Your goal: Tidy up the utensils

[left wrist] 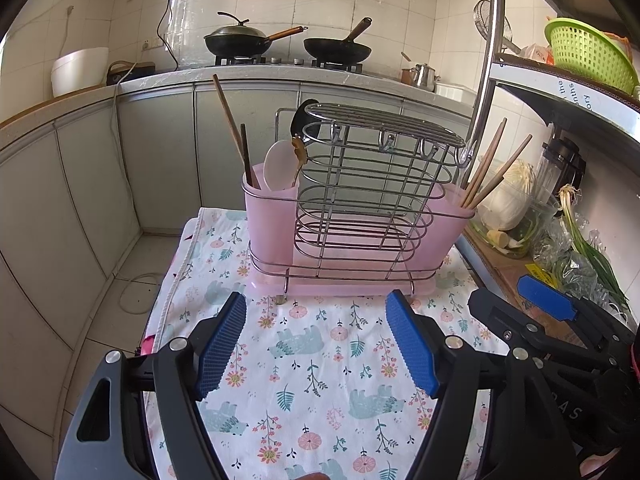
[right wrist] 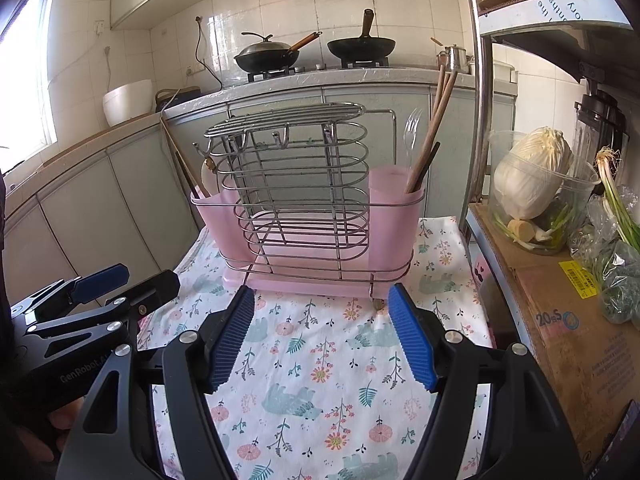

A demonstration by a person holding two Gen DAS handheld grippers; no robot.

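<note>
- The left gripper [left wrist: 316, 340] hovered over the floral cloth [left wrist: 312, 360] with its blue pads [left wrist: 222, 344] spread wide and nothing between them.
- The right gripper [right wrist: 322, 334] hung the same way, its ribbed fingers [right wrist: 412, 336] wide apart and empty above the cloth.
- Straight ahead of both pairs of fingertips, just past them, stood the pink utensil rack [left wrist: 344, 216], a wire frame with a pink cup at each end and a tall wire cage [left wrist: 368, 184] in the middle.
- Ahead and left of the left gripper's fingers, the near-left cup [left wrist: 270, 204] held dark wooden chopsticks [left wrist: 234, 132], a white spoon [left wrist: 278, 164] and a brownish utensil [left wrist: 299, 152] leaning against the cage.
- Ahead and right of the right gripper's fingers, the other cup [right wrist: 394, 200] held wooden chopsticks [right wrist: 434, 120], a dark stick [right wrist: 426, 164] and a clear plastic fork [right wrist: 411, 132], all upright or slightly tilted.
- Well right of the right fingers, a cabbage [right wrist: 528, 172] sat in a clear container on a cardboard box [right wrist: 568, 320].
- Far beyond the fingers, two woks [left wrist: 288, 46] rested on the stove.
</note>
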